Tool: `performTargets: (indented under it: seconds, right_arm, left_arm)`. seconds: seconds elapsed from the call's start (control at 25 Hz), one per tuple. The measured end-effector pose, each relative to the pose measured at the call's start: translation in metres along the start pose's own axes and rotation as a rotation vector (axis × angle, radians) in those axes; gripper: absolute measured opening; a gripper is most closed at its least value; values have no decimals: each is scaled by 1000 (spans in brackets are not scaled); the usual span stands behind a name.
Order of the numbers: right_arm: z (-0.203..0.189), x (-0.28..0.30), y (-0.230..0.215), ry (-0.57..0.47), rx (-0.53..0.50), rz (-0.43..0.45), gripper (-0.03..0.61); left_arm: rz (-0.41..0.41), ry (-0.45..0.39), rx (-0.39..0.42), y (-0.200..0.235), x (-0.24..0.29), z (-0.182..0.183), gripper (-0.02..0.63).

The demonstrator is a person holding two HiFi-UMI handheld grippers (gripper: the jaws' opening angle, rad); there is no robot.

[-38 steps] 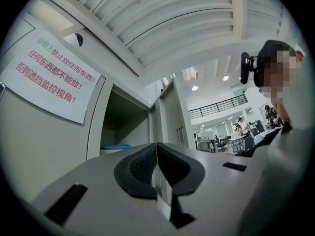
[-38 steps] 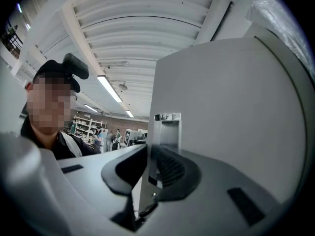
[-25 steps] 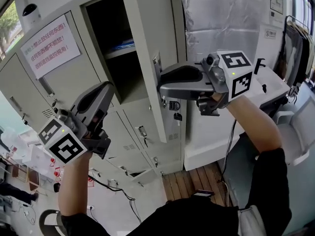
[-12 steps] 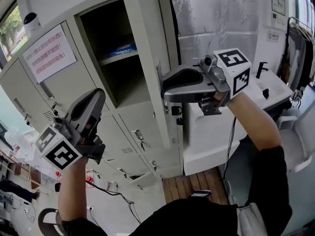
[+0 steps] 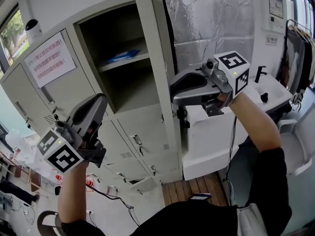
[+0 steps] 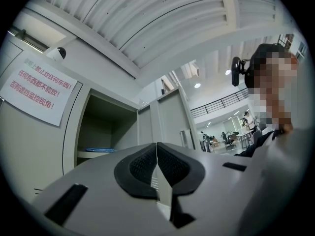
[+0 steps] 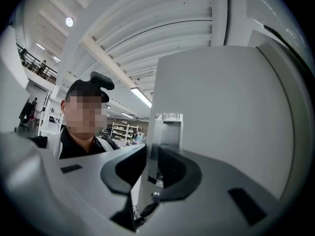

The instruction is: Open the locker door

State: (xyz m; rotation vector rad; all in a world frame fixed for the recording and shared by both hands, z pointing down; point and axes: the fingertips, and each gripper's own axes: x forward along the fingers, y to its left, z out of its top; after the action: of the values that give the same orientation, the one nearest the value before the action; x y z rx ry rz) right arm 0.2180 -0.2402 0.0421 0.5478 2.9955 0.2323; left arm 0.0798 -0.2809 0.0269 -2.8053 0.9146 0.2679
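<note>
Locker door point(image 5: 155, 73) swung wider, edge between right tongs point(image 5: 173, 89), jaws just opening; left tongs point(image 5: 100, 101) closed, empty.

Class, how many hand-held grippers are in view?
2: left hand-held gripper, shut, before the closed lockers; right hand-held gripper astride the open locker door's edge, jaws just opening.

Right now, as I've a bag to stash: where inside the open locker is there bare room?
Below the shelf, the compartment's floor looks bare, bordered by the back wall and the open door. The shelf itself is tighter: a flat blue thing lies on it.
</note>
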Motion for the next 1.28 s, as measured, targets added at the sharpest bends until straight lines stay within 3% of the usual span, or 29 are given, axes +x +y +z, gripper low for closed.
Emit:
performTargets:
  seconds: [0.4,0.92,1.28]
  right_arm:
    - [4,-29,12,-44,-26,102,87]
    - [4,-41,16,-68,-18,163,92]
    - [8,-86,24,-86,-5,266,92]
  left_arm:
    - [-8,22,-5,-13,11,-8,17]
    - [-78,13,-27,-27,21,-17,17]
    - [-92,4,-9,-46,40,-16,17]
